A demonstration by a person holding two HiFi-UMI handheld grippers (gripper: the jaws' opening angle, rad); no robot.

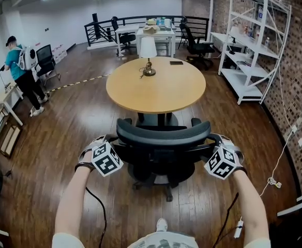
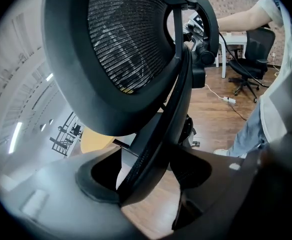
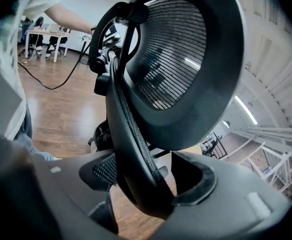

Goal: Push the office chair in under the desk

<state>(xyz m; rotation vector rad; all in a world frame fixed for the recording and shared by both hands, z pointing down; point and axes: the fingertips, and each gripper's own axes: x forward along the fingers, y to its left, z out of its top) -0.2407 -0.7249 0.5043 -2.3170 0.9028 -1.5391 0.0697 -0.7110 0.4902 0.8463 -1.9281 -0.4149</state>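
Note:
A black mesh-backed office chair (image 1: 160,138) stands at the near edge of a round wooden table (image 1: 156,84), its back toward me. My left gripper (image 1: 115,141) clamps the backrest's left rim and my right gripper (image 1: 211,141) clamps its right rim. In the left gripper view the curved rim (image 2: 158,134) runs between the jaws of the left gripper (image 2: 148,176), and both pads sit against it. The right gripper view shows the same on the other side: the rim (image 3: 131,134) is caught between the pads of the right gripper (image 3: 148,179). The chair's base is mostly hidden under its seat.
A small lamp (image 1: 148,53) and a dark flat object (image 1: 176,62) sit on the table. White shelving (image 1: 254,40) lines the brick wall at right, with a cable (image 1: 273,182) on the floor. A person with a backpack (image 1: 21,68) stands far left. More desks and chairs (image 1: 156,32) are at the back.

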